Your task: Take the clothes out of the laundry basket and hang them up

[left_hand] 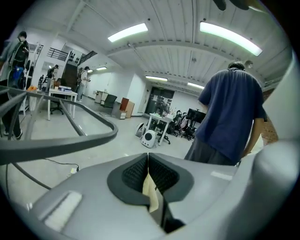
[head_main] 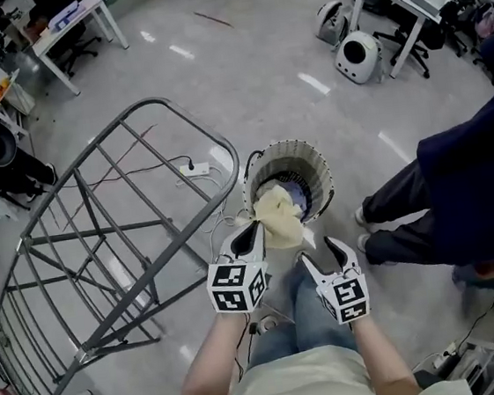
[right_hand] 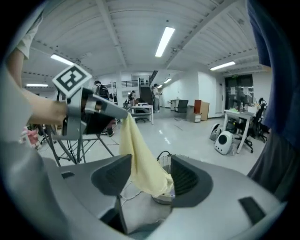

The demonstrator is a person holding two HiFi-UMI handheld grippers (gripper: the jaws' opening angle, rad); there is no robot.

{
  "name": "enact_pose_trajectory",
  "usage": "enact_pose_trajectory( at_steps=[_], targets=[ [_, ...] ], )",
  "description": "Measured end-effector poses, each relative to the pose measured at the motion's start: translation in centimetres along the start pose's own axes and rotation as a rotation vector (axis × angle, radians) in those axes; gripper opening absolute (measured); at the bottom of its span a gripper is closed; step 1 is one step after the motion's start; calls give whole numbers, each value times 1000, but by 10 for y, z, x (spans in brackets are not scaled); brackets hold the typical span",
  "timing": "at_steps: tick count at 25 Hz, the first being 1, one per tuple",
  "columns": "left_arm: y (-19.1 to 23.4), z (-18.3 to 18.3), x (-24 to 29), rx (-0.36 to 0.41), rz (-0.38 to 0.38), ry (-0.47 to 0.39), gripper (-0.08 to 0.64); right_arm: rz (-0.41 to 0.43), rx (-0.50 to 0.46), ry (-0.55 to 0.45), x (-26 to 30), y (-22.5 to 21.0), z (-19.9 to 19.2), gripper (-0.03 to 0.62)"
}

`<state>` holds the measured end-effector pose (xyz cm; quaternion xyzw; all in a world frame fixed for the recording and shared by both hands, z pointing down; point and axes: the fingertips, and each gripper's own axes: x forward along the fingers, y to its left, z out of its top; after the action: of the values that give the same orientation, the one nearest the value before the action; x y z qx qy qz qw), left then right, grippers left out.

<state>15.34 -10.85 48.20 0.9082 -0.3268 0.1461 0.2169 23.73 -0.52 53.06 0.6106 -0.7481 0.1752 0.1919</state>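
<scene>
Left gripper (head_main: 252, 229) is pinching a corner of the pale yellow garment (head_main: 281, 218), which is dangling just ahead, above the laundry basket (head_main: 315, 160). Right gripper (head_main: 320, 253) alongside is gaping, gripping nothing. Drying rack (head_main: 102, 244) to the left is standing bare, so the hanging is probably all waiting.

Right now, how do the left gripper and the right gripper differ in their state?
The left gripper has its jaws shut on the yellow cloth; the right gripper has its jaws open, pressing on nothing. In the head view, the left gripper reaches nearer the laundry basket than the right gripper does. Both point toward the laundry basket.
</scene>
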Motion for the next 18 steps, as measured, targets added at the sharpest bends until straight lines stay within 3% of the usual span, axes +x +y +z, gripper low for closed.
enact_pose_trajectory(
  at_steps=[6, 12, 18],
  targets=[
    [-21, 44, -82, 67, 2, -111, 15, 31, -40, 56, -24, 40, -24, 253],
    [-26, 82, -156, 55, 17, -227, 15, 36, -84, 90, -30, 67, -43, 247],
    [-43, 127, -214, 100, 1, -322, 15, 168, -114, 122, -21, 129, -61, 247]
  ],
)
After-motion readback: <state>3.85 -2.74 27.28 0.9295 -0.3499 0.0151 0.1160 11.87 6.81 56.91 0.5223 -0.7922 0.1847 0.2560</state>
